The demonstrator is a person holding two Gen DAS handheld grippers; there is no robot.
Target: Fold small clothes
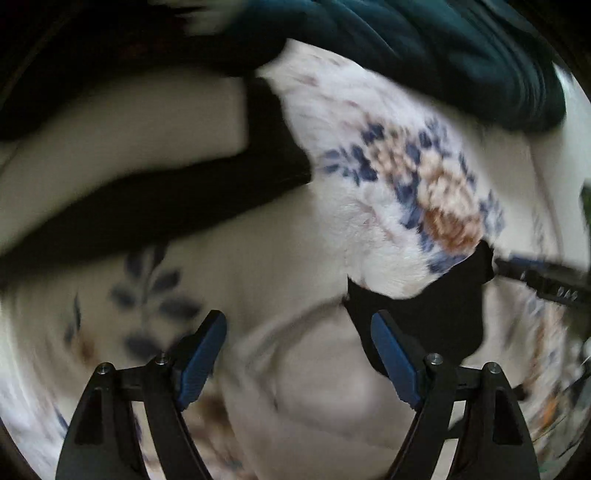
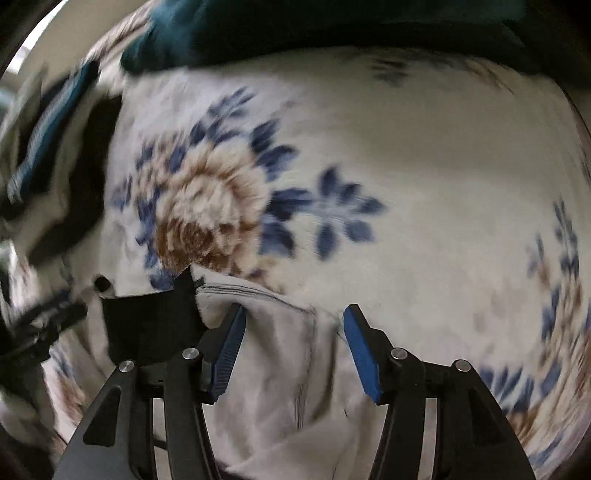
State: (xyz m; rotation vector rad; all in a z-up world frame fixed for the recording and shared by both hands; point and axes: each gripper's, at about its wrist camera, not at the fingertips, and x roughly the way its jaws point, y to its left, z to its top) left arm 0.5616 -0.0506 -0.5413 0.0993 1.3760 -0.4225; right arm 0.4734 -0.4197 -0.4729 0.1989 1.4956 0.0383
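Observation:
A small pale grey-white garment (image 1: 314, 387) lies crumpled on a floral blanket (image 1: 388, 166), with a black cloth piece (image 1: 424, 317) beside it. My left gripper (image 1: 299, 350) is open just above the pale garment, holding nothing. In the right wrist view the same pale garment (image 2: 280, 369) with dark seams lies between the fingers of my right gripper (image 2: 293, 343), which is open. The black cloth (image 2: 147, 325) sits to its left. Both views are motion-blurred.
A dark teal cushion or blanket (image 1: 424, 48) lies at the far edge, also in the right wrist view (image 2: 258, 26). A long black shape (image 1: 155, 206) crosses the left. The other gripper's dark body (image 1: 546, 284) shows at right, and at left in the right wrist view (image 2: 40, 325).

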